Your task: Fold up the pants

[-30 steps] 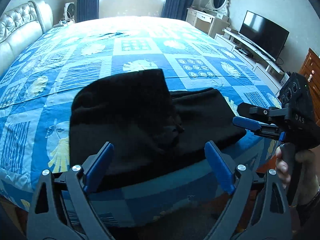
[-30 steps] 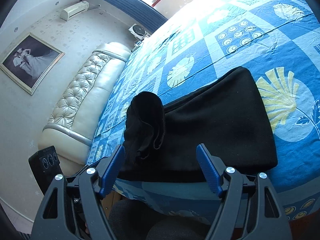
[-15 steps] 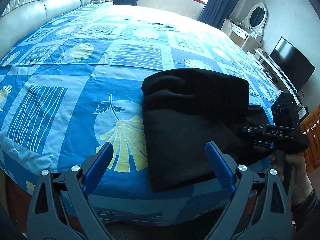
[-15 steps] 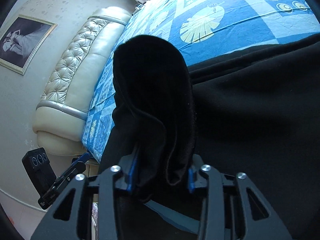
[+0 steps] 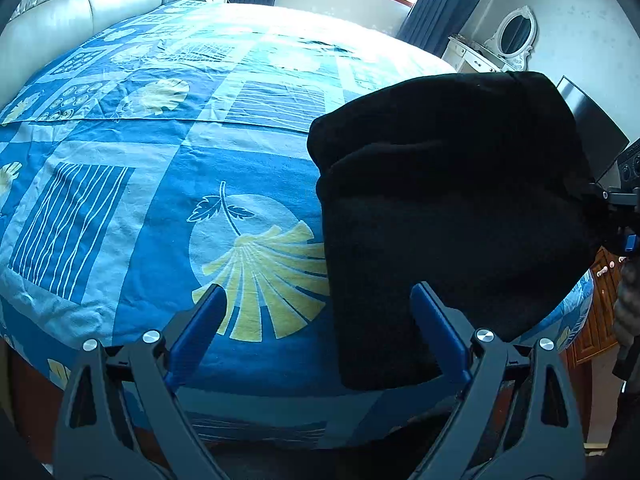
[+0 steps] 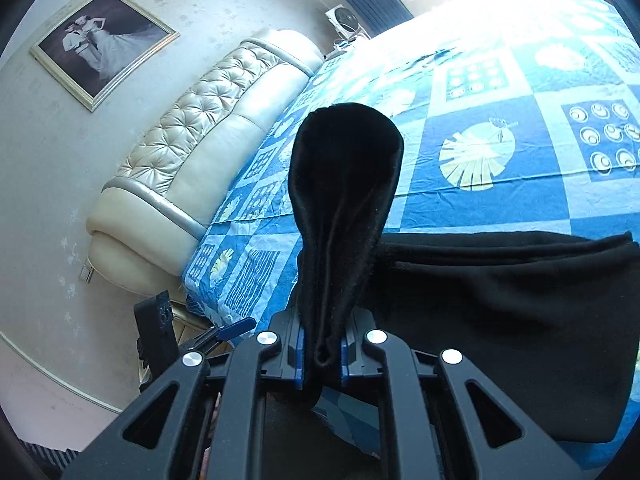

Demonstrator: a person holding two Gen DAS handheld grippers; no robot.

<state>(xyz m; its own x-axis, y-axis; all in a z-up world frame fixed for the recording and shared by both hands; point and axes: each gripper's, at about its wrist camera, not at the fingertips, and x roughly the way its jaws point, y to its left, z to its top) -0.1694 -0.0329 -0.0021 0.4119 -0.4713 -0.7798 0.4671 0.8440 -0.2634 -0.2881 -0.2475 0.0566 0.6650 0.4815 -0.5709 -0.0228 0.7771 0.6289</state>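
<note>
The black pants (image 5: 448, 216) lie folded near the bed's front edge, at the right of the left wrist view. Their upper layer is lifted off the lower one. My right gripper (image 6: 322, 354) is shut on a bunched fold of the pants (image 6: 344, 208), which stands up from the jaws; the rest of the pants (image 6: 520, 320) spreads to the right. In the left wrist view the right gripper (image 5: 622, 216) is at the far right edge, against the cloth. My left gripper (image 5: 318, 330) is open and empty, its right finger (image 5: 438, 328) beside the pants' near left corner.
The bed (image 5: 160, 184) has a blue patterned cover. A cream tufted headboard (image 6: 200, 168) runs along the left. A TV (image 5: 596, 140), a white dresser with mirror (image 5: 504, 44) and a wooden cabinet (image 5: 600, 304) stand at the right.
My right gripper closed on the pants' edge and lifted the fold upward. My left gripper swung left, staying open, so the pants now sit at its right.
</note>
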